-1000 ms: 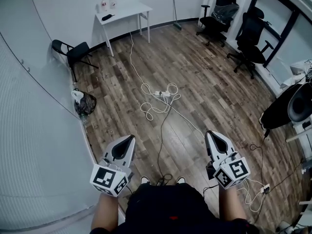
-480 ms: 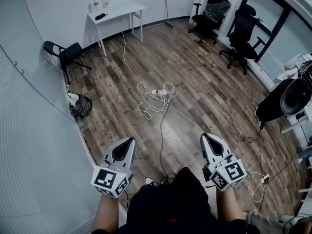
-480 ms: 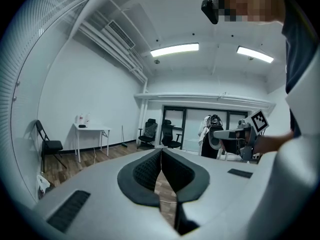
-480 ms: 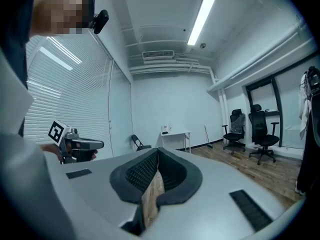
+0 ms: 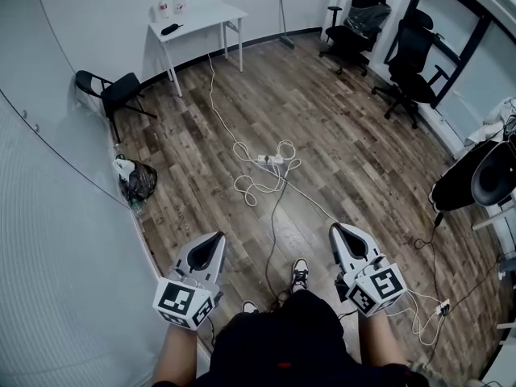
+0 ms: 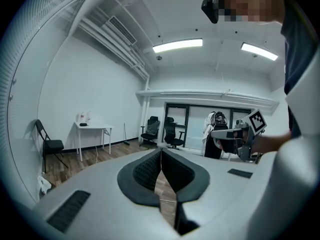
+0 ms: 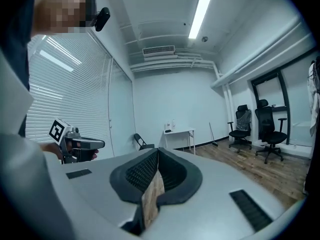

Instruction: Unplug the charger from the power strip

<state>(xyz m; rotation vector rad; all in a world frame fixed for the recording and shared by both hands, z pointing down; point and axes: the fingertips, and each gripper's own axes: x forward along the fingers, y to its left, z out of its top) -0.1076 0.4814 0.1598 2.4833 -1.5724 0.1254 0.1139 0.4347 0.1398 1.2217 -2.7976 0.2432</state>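
Note:
A white power strip (image 5: 269,160) lies on the wooden floor mid-room, amid loops of white cable (image 5: 251,185). It is too small here for me to pick out the charger on it. My left gripper (image 5: 217,236) and right gripper (image 5: 335,229) are held low in front of the person's body, well short of the strip, both pointing towards it. Each is shut with nothing in it. In the left gripper view the jaws (image 6: 161,152) meet along one line, and so do they in the right gripper view (image 7: 157,152).
A white table (image 5: 197,18) stands at the far wall, with a black folding chair (image 5: 113,89) and a dark bag (image 5: 137,181) along the left wall. Black office chairs (image 5: 359,24) stand at the back right. A second strip with cables (image 5: 440,305) lies at right. The person's shoe (image 5: 299,274) is forward.
The person has stepped forward: one shoe now reaches ahead on the floor. Both grippers have come along with the body, still shut and side by side.

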